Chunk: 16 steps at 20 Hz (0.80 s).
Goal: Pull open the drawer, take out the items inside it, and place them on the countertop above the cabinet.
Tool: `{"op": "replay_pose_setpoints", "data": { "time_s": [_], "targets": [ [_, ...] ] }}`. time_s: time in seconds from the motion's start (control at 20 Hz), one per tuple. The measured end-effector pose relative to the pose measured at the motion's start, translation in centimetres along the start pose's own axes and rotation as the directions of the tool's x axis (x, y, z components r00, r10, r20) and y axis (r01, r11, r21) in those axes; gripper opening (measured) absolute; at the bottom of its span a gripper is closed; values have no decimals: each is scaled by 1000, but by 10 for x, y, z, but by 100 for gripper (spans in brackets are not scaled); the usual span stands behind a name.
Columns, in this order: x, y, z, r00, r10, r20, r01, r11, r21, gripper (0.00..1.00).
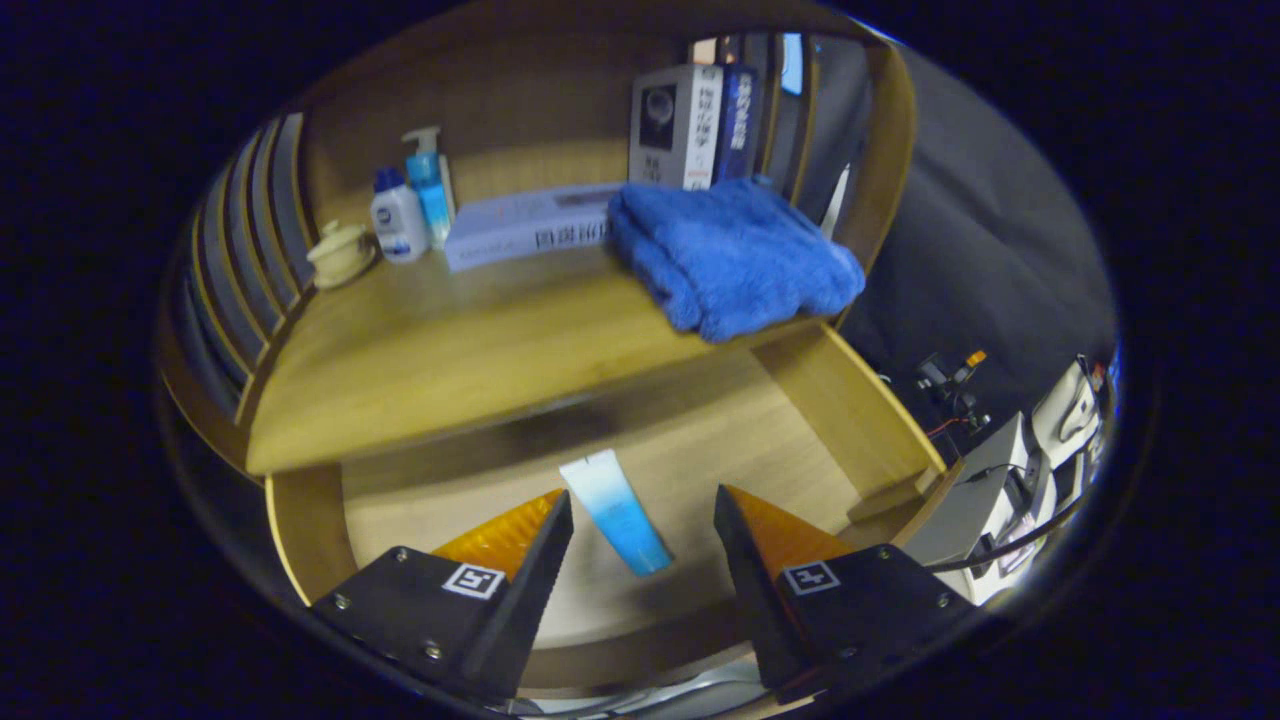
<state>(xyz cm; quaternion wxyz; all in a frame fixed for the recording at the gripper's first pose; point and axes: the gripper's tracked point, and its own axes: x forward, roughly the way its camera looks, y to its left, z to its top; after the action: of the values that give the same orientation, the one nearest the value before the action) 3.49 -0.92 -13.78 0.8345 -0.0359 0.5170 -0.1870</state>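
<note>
the claw (643, 505) is held wide apart above the pulled-open drawer (760, 440), with both fingers (545, 545) pointed down into it. nothing is gripped, and neither finger is seen to touch anything. between the fingers, on the drawer's wooden floor, a tube (617, 512) is seen, white at its far flat end and shading to blue at the near end. it lies flat and slightly slanted, nearer to the left finger than to the right, with a clear gap left on both sides. whether the tips are level with the tube or above it cannot be told.

the drawer's right wall is seen beyond the right finger, and its left wall beside the left finger. the rear part of the drawer is covered by the bench (420, 360), the wooden top of the cabinet, whose front edge crosses just beyond the tube.

on the bench, a folded blue towel (735, 255) is laid at the right, overhanging the front edge a little. behind it, upright books (690, 125) are stood against the back. a flat box (525, 228) is laid to the left of the towel, touching it or nearly so. further left, two bottles (410, 205) are stood side by side, one with a pump top, and a small lidded cream pot (340, 253) is set at the far left.
</note>
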Motion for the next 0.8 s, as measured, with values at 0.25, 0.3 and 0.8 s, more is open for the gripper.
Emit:
{"op": "replay_pose_setpoints", "data": {
  "time_s": [0.25,0.3,0.8],
  "targets": [
    [30,7,-25,993,11,-118,-16,999,-42,86],
    [36,6,-30,990,14,-138,-22,998,-58,86],
    [67,14,-60,962,66,-265,-97,990,-104,68]
  ]
}}
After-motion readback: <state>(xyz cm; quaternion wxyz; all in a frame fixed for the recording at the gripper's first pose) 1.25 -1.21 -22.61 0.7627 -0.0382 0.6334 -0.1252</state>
